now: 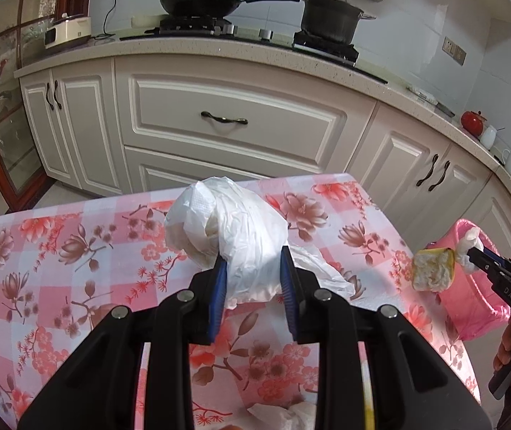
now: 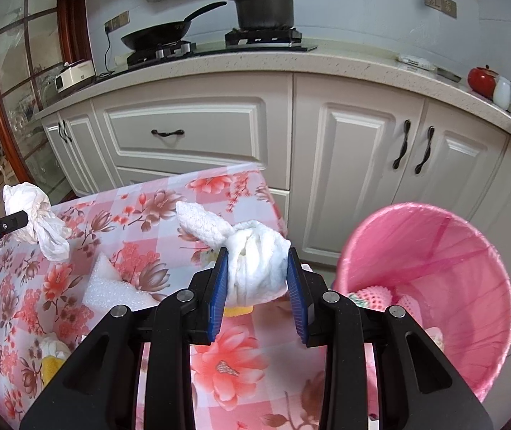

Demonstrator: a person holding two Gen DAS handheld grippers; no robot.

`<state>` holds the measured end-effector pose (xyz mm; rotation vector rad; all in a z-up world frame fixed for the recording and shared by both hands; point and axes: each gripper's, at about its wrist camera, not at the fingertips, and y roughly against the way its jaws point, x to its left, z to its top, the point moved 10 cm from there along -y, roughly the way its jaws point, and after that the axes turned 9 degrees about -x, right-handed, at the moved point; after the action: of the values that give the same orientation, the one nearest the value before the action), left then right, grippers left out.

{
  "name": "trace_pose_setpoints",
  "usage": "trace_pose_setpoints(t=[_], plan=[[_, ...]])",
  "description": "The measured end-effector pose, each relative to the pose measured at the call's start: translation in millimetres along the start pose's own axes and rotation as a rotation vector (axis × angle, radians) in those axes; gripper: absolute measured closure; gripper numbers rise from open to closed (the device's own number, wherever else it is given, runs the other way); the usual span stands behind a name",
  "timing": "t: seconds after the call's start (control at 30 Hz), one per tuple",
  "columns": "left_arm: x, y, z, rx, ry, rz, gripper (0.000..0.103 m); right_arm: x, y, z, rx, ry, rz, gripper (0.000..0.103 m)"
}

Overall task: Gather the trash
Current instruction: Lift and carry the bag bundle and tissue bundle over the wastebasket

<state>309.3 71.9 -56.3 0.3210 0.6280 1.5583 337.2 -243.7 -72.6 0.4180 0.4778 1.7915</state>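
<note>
My left gripper [image 1: 252, 261] is shut on a crumpled white plastic bag [image 1: 234, 229] and holds it above the floral tablecloth [image 1: 58, 251]. It also shows in the right wrist view [image 2: 37, 218]. My right gripper [image 2: 257, 261] is shut on a wad of white tissue [image 2: 252, 265] with a yellow sponge piece under it [image 2: 237, 310], near the table's right edge. In the left wrist view this gripper [image 1: 470, 254] carries the yellow piece [image 1: 433, 268] beside the pink-lined trash bin [image 1: 470, 297]. The bin [image 2: 427, 286] holds pink foam nets.
A white foam piece [image 2: 112, 286] and a tissue with something yellow [image 2: 53, 354] lie on the table. More tissue [image 1: 284, 415] lies near its front. White cabinets [image 2: 356, 165] and a counter with a wok [image 1: 201, 3] and a pot [image 1: 327, 18] stand behind.
</note>
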Motion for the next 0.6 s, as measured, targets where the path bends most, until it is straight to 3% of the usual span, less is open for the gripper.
trace_pose_setpoints(t=[0.27,0.6], plan=[[-17.5,8.6,10.6,-0.024,-0.015,-0.017,0.076,-11.7,12.0,4.8,-0.009,-0.022,0.007,0.072],[-26.7,13.3,7.6,-0.024,-0.025,-0.032,0.076,35.0,29.7,-7.0,0.005,0.027,0.117,0.070]])
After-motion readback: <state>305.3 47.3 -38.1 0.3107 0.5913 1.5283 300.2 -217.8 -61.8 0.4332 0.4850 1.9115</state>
